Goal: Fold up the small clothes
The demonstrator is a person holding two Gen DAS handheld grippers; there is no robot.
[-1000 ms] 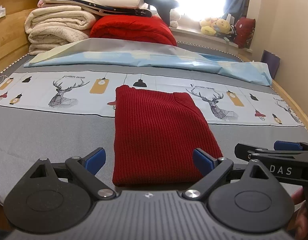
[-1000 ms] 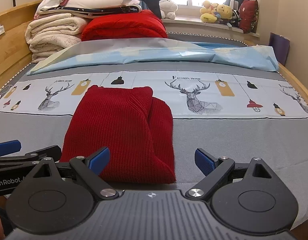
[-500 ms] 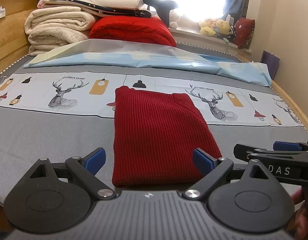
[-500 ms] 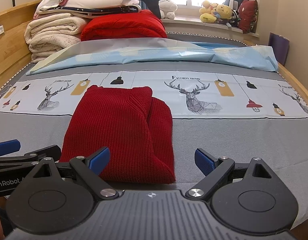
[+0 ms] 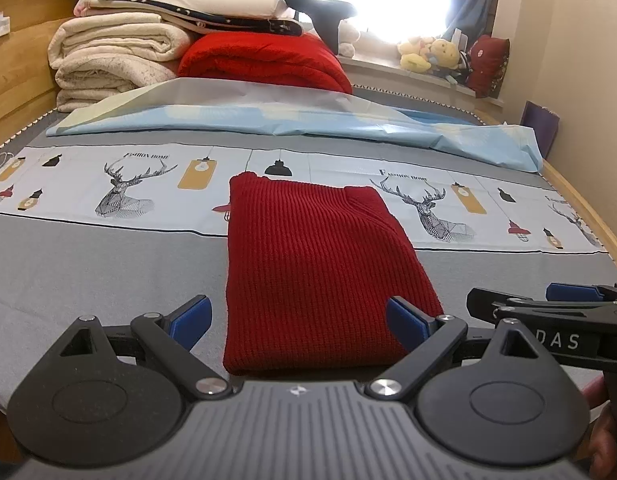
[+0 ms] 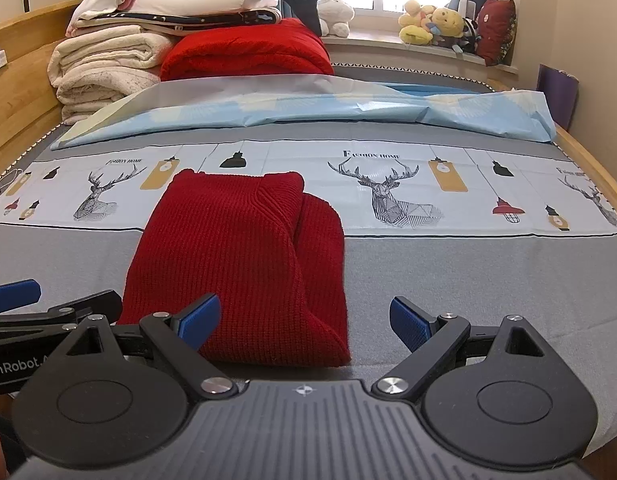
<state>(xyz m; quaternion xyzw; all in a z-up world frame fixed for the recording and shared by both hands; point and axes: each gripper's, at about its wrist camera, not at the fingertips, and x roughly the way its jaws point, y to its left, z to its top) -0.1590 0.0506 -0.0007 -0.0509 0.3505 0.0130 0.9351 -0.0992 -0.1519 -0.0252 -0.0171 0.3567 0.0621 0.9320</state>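
Folded red sweater (image 5: 316,268) on the bed (image 5: 88,264), unchanged from before.
Left gripper (image 5: 298,318) and right gripper (image 6: 304,318) stay spread and empty at its near edge.

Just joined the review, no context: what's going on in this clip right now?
A person holds a pair of tongs in each hand over a bed, folding small clothes. A red knit sweater lies folded into a long rectangle on the grey sheet, one side doubled under along its right edge in the right wrist view. The left tongs and right tongs are both open and empty, hovering at the sweater's near end and not touching it. Folded blankets are stacked at the far end.
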